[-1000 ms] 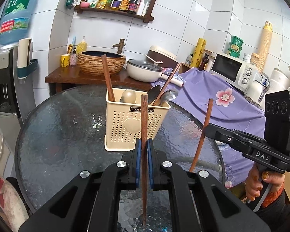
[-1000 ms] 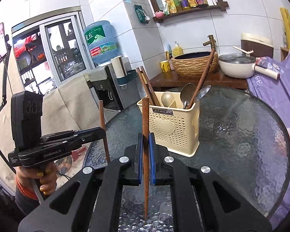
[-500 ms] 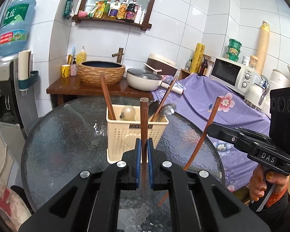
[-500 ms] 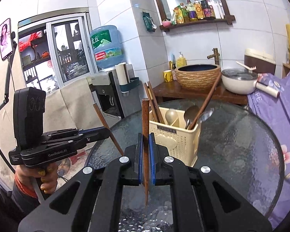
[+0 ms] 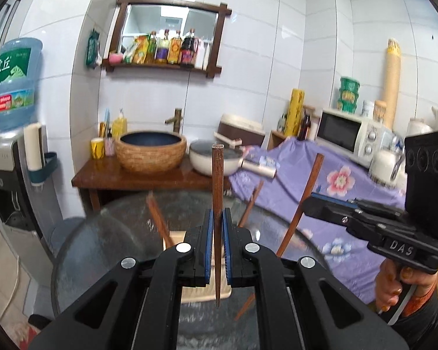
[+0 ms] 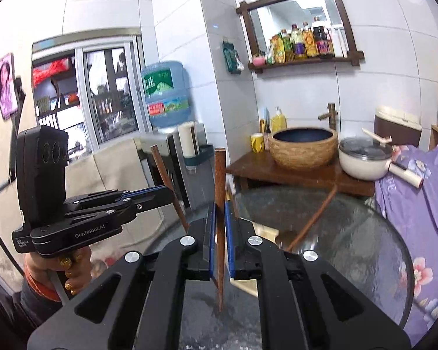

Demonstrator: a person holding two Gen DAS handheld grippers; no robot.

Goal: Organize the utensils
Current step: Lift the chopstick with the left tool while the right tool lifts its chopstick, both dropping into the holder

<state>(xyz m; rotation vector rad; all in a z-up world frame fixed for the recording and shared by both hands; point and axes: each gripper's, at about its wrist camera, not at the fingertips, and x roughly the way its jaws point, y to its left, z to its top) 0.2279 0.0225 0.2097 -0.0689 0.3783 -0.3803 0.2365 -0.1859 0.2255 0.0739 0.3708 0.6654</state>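
Note:
My left gripper [image 5: 217, 218] is shut on a brown wooden chopstick [image 5: 217, 180] held upright above the round glass table [image 5: 102, 233]. My right gripper [image 6: 220, 218] is shut on a second wooden chopstick [image 6: 220, 175], also upright. Each gripper shows in the other's view: the right one [image 5: 312, 207] with its chopstick [image 5: 303, 201] at the right, the left one [image 6: 163, 195] with its chopstick [image 6: 168, 186] at the left. The cream utensil basket [image 5: 172, 237] lies mostly hidden below both grippers, with wooden handles [image 5: 157, 218] sticking up from it; it also shows in the right wrist view [image 6: 265, 230].
Behind the table stands a wooden side table [image 5: 108, 178] with a woven basin [image 5: 150, 151] and a white pan [image 5: 210, 157]. A purple flowered cloth [image 5: 335, 180] with a microwave [image 5: 347, 134] is at the right. A water dispenser [image 5: 8, 157] stands left.
Both grippers have risen with their chopsticks and tilted up, so the basket has dropped low in view and more wall shows. Both stay shut.

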